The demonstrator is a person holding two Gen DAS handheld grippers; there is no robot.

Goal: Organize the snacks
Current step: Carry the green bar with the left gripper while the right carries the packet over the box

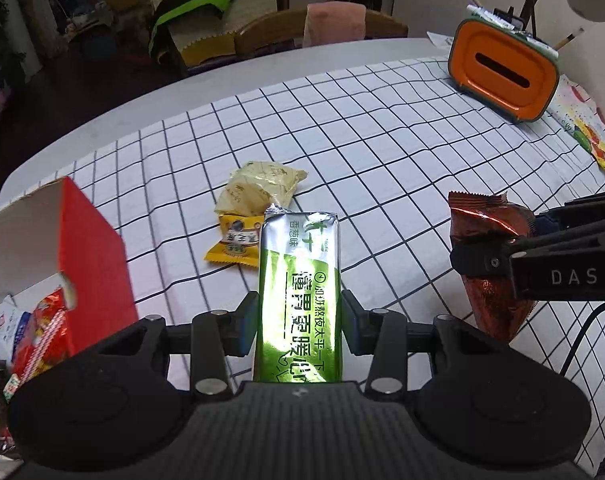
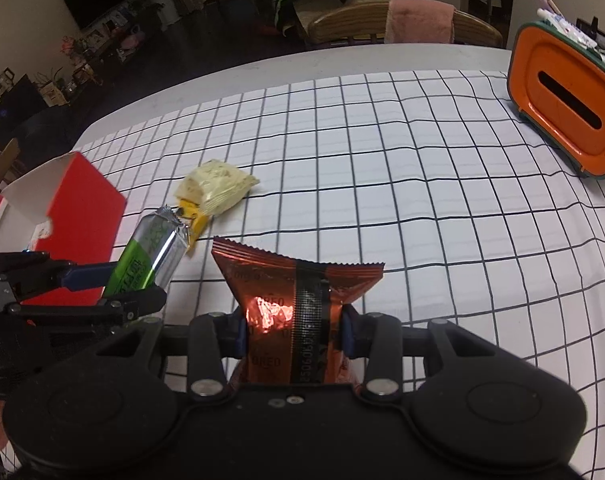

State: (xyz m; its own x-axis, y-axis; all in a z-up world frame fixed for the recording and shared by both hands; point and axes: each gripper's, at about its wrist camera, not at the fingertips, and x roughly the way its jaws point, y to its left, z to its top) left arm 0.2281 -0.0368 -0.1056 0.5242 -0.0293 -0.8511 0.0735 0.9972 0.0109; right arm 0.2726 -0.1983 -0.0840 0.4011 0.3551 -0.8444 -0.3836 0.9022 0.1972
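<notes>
Checked tablecloth (image 1: 382,128), snacks inside red box (image 1: 42,320) left-view only

On the desk (image 1: 342,128) lies a checked cloth (image 1: 382,152). An open box (image 1: 90,240) stands at its left edge with snack packets (image 1: 38,328) inside. Near the middle lie two small packets, touching: the pale packet (image 1: 258,188) behind, the smaller packet (image 1: 234,244) in front. A slotted container (image 1: 502,68) stands at the far right. The left claw (image 1: 300,320) holds a long wrapper (image 1: 298,280) between its pads; the right claw (image 2: 294,334) grips a crinkled packet (image 2: 290,292), to the right of the left one. Chairs (image 2: 402,24) stand behind the desk.
</notes>
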